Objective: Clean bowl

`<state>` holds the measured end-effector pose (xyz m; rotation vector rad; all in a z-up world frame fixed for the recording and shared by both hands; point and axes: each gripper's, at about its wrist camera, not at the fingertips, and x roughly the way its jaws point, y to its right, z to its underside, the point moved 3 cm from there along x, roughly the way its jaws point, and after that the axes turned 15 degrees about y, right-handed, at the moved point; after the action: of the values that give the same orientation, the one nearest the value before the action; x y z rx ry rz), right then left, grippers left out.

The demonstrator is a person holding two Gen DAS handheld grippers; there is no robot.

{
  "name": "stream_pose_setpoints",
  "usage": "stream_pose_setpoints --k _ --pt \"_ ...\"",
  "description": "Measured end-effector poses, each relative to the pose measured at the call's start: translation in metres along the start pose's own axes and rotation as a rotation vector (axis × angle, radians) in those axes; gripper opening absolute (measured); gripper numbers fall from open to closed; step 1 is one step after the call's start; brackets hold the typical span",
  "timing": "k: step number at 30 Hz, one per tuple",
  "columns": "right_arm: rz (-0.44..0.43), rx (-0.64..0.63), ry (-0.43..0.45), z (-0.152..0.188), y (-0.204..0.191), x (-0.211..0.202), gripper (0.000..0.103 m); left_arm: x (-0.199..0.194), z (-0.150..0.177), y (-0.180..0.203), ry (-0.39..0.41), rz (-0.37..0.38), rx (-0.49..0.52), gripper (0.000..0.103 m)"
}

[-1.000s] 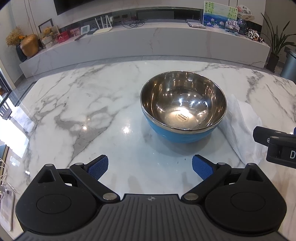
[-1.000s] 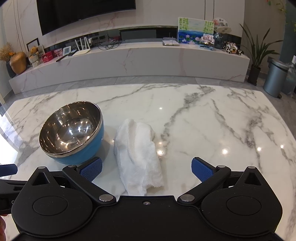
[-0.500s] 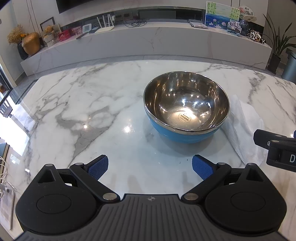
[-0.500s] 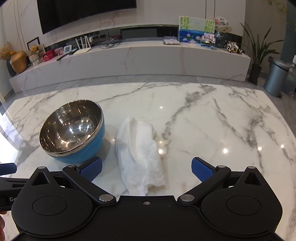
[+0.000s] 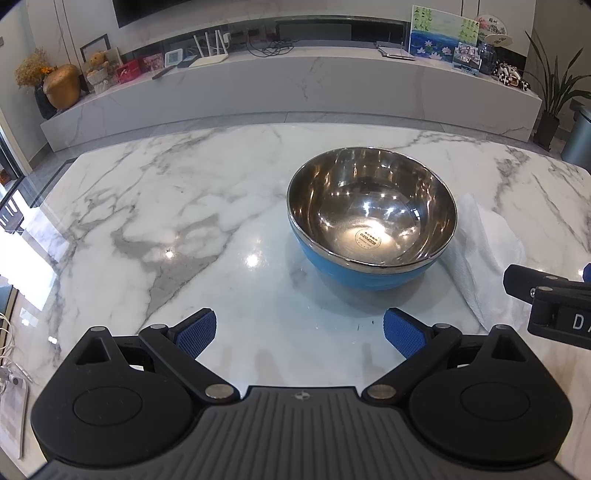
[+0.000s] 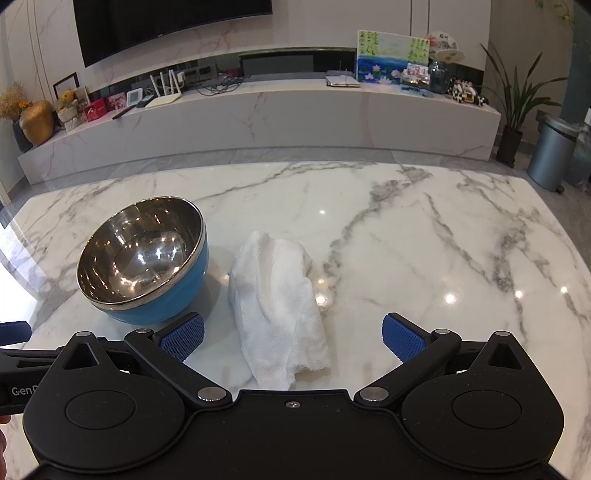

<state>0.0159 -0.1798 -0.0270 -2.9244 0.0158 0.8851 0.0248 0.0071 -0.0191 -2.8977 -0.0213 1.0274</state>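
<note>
A stainless-steel bowl with a blue outer shell (image 5: 371, 216) is sitting upright on the white marble table (image 5: 155, 221), its shiny inside showing a round stamped mark at the bottom. Just to its right a crumpled white paper towel (image 6: 280, 302) is lying flat on the table, close beside the bowl; from the left wrist view its near edge is partly hidden behind the bowl's rim, so whether the two are touching cannot be told. The left gripper (image 5: 299, 332) is hovering above the table in front of the bowl, its blue-padded fingers (image 5: 195, 334) spread wide apart and gripping nothing. The right gripper (image 6: 291, 336) is likewise hanging released over the near end of the paper towel, its blue pads (image 6: 400, 338) standing well clear on either side of the towel without touching it, while the left pad is sitting just in front of the bowl's blue wall. Part of the right gripper's black body is showing at the right edge of the left wrist view. Beyond the table a long marble media console (image 6: 258, 118) is running under a dark television screen (image 6: 166, 26), with a grey bin (image 6: 552, 158) and a potted plant (image 6: 517, 107) at the right.
</note>
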Motion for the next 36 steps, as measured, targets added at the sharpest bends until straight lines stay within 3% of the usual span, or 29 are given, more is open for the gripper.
stream_pose_setpoints --k 25,30,32,36 --pt "0.002 -0.007 -0.015 0.001 0.0 0.002 0.103 0.005 -0.027 -0.009 0.027 0.063 -0.085 0.098" --pt "-0.01 -0.005 -0.043 0.005 -0.002 0.013 0.102 0.018 -0.035 -0.012 0.007 0.082 -0.138 0.093" --pt "-0.021 -0.005 -0.065 0.005 -0.002 0.019 0.095 0.024 -0.037 -0.013 -0.006 0.087 -0.158 0.091" --pt "-0.037 -0.044 -0.089 0.003 -0.001 0.027 0.093 0.037 -0.04 -0.018 -0.062 0.091 -0.202 0.079"
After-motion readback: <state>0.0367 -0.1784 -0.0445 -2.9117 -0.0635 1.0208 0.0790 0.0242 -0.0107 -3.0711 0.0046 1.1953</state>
